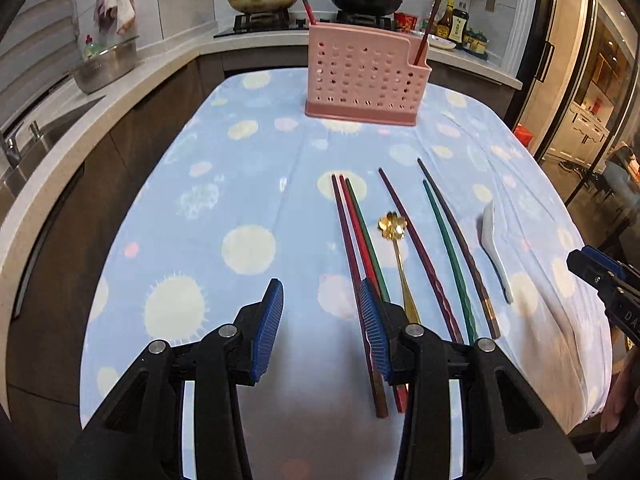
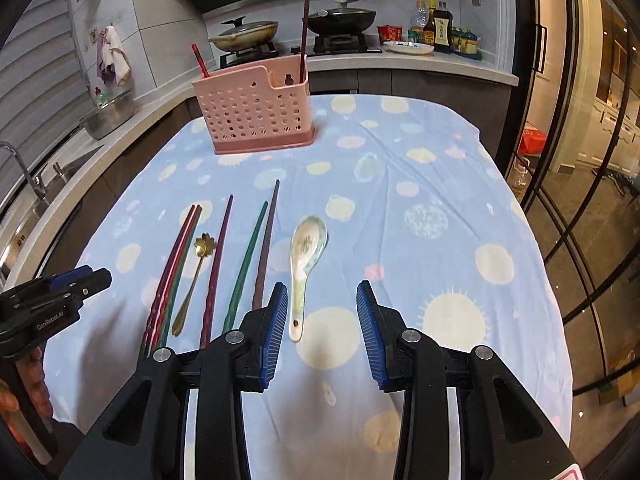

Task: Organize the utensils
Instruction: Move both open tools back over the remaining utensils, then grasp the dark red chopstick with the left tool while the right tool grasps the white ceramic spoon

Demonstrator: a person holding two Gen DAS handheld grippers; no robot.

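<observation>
- Tablecloth (image 2: 400, 168): pale blue, dotted with cream suns and faint pink and white spots.
- Utensil holder (image 2: 256, 116): pink, perforated with rows of round holes.
- Chopsticks (image 2: 244, 264): dark red, green, maroon and brown.
- Small spoon (image 1: 394, 228): gold, flower-shaped bowl.
- Ceramic spoon (image 2: 306, 252): white, with what seems a faint greenish motif.
- Gripper (image 2: 322, 320) pads: blue, ribbed, on black fingers.

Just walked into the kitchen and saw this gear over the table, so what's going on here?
A person holds a two-finger gripper in each hand above a table with a blue spotted cloth, sorting utensils. The left gripper and right gripper are both open and empty. Six chopsticks, a gold spoon and a ceramic spoon lie loose on the cloth. The pink holder at the far end already has two chopsticks standing in it.
</observation>
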